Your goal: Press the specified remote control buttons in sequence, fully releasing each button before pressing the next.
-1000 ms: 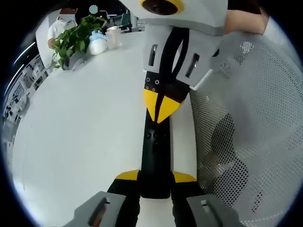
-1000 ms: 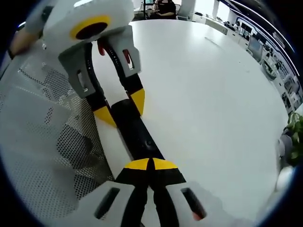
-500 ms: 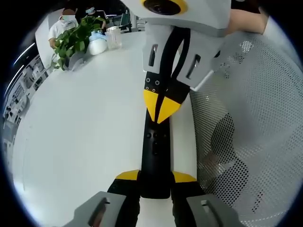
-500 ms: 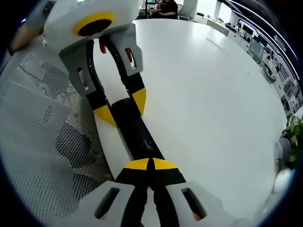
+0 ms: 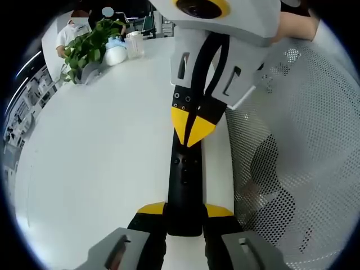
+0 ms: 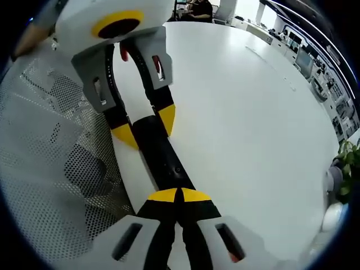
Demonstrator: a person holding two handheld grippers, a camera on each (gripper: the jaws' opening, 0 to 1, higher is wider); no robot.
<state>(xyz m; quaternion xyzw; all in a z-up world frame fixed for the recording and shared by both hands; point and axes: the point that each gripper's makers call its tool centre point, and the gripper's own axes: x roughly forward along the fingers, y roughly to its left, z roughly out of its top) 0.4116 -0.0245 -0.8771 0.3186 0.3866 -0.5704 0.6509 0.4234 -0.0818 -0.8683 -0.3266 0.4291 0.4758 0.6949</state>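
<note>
Left gripper [image 5: 184,216]: my yellow-tipped jaws are clamped on the near end of the slim black bar-shaped remote control [image 5: 184,188], one tip on each long edge.
Right gripper [image 6: 178,198]: jaws pinched tight together, tips meeting in a single point set down on the remote's upper face. In the left gripper view it comes in from the top [image 5: 191,125].
Remote position: flat on the white tabletop [image 5: 101,157], lying lengthwise between my two grippers, just beside the white perforated mesh surface [image 5: 298,140].
Buttons: a few small dark ones show near the right tips; I cannot tell which one is under them.
Handling, my guess: light, rigid plastic, smooth sides, likely to skid or pivot on the slick table under a push.
Hold: keep the side clamp at the button-free end; press straight down.
Background: green potted plant [image 5: 90,48] well apart, far side of the table.
</note>
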